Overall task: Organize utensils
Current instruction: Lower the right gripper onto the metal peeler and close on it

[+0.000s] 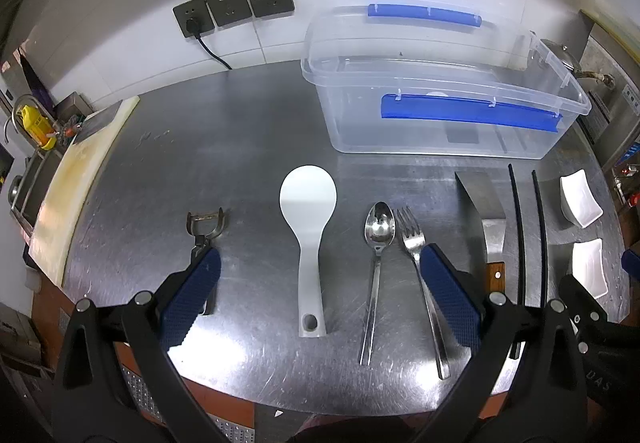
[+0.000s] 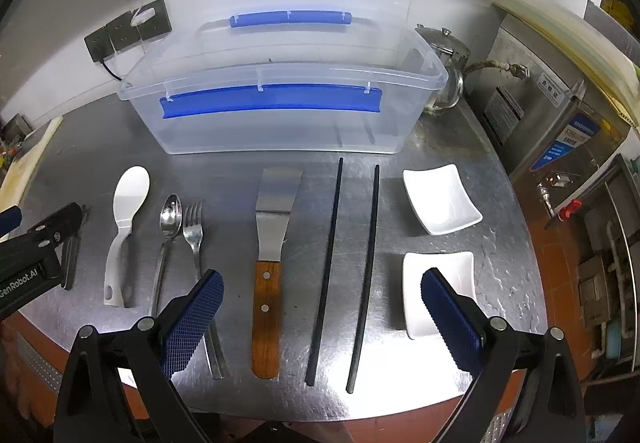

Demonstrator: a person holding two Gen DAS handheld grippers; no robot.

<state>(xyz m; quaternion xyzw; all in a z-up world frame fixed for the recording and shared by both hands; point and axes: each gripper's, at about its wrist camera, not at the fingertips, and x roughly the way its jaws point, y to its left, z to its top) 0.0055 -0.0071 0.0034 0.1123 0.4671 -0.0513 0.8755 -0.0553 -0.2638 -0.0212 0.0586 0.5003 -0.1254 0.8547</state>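
**Utensils laid out, none picked up**

Both tools, left tool (image 1: 320,295) and right tool (image 2: 322,317), hover wide open, empty. Rice paddle (image 1: 308,203), spoon (image 1: 379,229), fork (image 1: 412,239), spatula (image 2: 272,239) and chopsticks (image 2: 332,243) line the surface's near edge. Clear bin (image 2: 280,111) waits at the far edge. Next, likely: close on one handle.

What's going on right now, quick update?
Left tool open, right tool open, both empty. Utensils all on counter; clear bin empty. Nothing blocking.

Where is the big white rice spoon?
The white rice paddle lies flat on the steel counter, between the peeler and the metal spoon.
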